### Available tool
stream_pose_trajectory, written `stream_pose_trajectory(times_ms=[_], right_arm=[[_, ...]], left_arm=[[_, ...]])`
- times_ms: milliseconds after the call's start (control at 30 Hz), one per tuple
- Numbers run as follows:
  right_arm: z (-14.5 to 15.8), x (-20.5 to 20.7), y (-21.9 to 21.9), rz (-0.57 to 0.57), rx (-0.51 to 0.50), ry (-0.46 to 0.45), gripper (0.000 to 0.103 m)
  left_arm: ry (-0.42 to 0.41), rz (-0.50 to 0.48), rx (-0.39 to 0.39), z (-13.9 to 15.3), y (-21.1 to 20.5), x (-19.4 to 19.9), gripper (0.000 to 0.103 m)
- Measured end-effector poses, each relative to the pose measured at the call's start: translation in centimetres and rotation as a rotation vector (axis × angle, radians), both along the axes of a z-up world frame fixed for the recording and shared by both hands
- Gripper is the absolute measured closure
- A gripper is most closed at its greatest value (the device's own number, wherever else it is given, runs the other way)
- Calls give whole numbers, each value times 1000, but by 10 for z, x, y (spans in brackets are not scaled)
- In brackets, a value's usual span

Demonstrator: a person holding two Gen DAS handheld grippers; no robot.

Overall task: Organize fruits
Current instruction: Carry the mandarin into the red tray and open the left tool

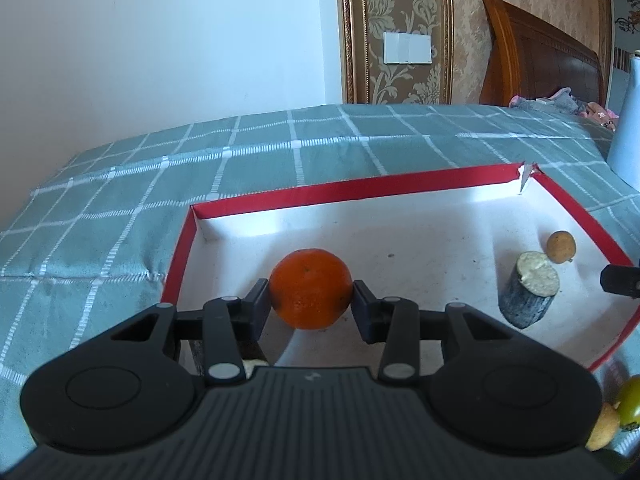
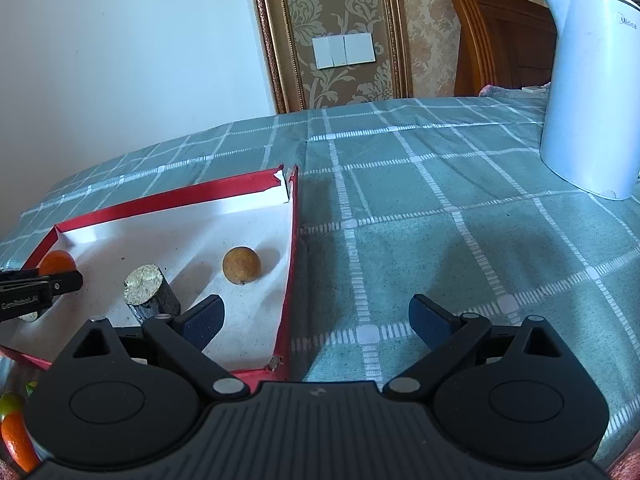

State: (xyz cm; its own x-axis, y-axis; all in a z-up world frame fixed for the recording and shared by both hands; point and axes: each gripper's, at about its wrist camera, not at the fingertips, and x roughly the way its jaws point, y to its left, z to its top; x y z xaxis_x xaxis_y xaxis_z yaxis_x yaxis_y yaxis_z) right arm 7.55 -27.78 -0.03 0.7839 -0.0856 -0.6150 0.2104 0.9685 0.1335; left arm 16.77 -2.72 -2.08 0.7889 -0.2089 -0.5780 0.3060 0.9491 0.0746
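My left gripper (image 1: 311,300) is shut on an orange mandarin (image 1: 310,288), holding it low over the white floor of a red-rimmed box lid (image 1: 360,188). In the box lie a small brown round fruit (image 1: 561,247) and a short dark cut stalk piece (image 1: 528,290). In the right wrist view the box (image 2: 168,196), brown fruit (image 2: 241,265), stalk piece (image 2: 150,290) and mandarin (image 2: 58,263) show too. My right gripper (image 2: 316,318) is open and empty, straddling the box's right wall above the checked cloth.
A teal checked tablecloth (image 2: 440,220) covers the table. A white electric kettle (image 2: 592,92) stands at the right back. Outside the box's near edge lie a green and a yellowish fruit (image 1: 628,400) and another orange fruit (image 2: 16,440). A wall and a wooden headboard stand behind.
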Motion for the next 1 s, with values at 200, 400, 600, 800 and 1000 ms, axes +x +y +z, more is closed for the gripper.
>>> stream_pose_trajectory(times_ms=[200, 400, 600, 800, 1000], right_arm=[[-2, 1, 1, 8, -2, 12, 4], [-2, 1, 1, 10, -7, 9, 4], [-4, 2, 0, 8, -10, 18, 4], [-2, 0, 2, 27, -15, 4, 4], [1, -10, 5, 47, -37, -25, 4]], left_arm=[[-16, 4, 14, 1, 1, -7, 34], [-108, 28, -11, 16, 11, -37, 11], [-124, 56, -82, 23, 42, -84, 6], [-127, 151, -130, 13, 76, -122, 3], [-56, 198, -110, -5, 93, -124, 2]])
